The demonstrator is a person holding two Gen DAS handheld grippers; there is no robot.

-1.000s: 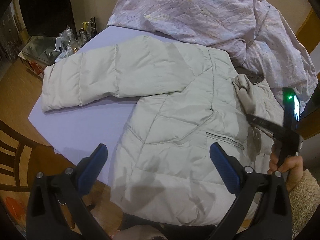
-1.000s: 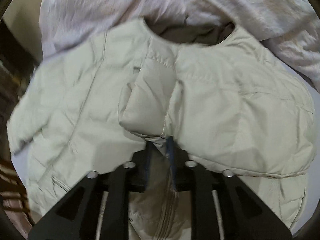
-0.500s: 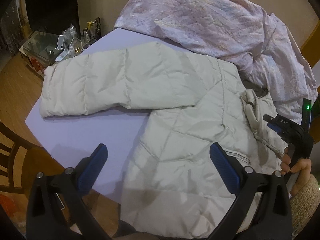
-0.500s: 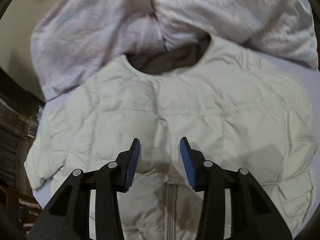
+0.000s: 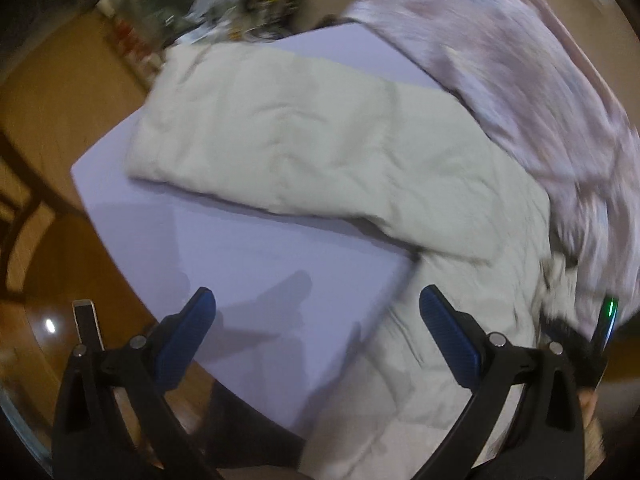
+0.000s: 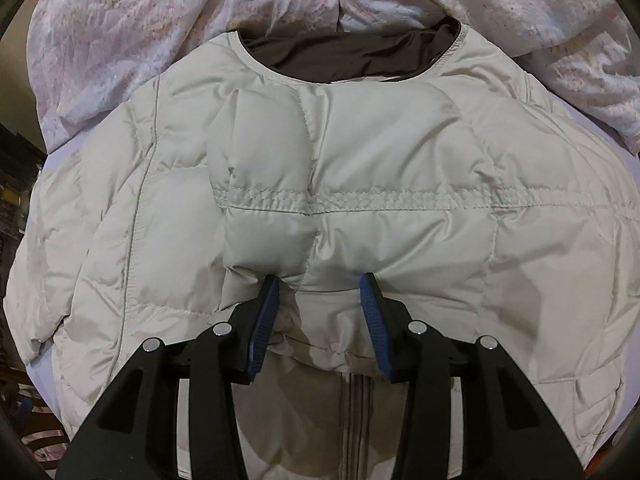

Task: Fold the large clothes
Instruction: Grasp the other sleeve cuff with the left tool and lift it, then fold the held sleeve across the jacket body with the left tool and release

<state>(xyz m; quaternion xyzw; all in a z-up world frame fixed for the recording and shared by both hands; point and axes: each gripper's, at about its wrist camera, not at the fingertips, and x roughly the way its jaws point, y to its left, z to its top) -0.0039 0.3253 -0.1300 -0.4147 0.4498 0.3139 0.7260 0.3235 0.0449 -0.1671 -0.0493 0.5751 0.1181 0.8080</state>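
A pale beige puffer jacket (image 6: 400, 184) lies front up on a lavender sheet (image 5: 260, 264), its dark collar lining (image 6: 352, 56) at the far end. One sleeve is folded across the chest (image 6: 264, 184), its cuff just in front of my right gripper (image 6: 320, 284), which is open and empty right above it. In the left wrist view the other sleeve (image 5: 280, 136) stretches out to the left. My left gripper (image 5: 316, 300) is open and empty above the sheet near the bed's edge. The right gripper also shows at that view's right edge (image 5: 576, 336).
A crumpled pink-lilac quilt (image 6: 160, 12) is heaped behind the jacket. In the left wrist view a wooden floor (image 5: 60, 92), a dark chair (image 5: 16, 208) and a cluttered low stand (image 5: 192, 8) lie to the left of the bed. A phone (image 5: 88, 324) rests near the lower left.
My right gripper let go of the folded sleeve's cuff and opened, staying just above it. My left gripper swung left, away from the jacket's body, toward the outstretched sleeve; its view is blurred.
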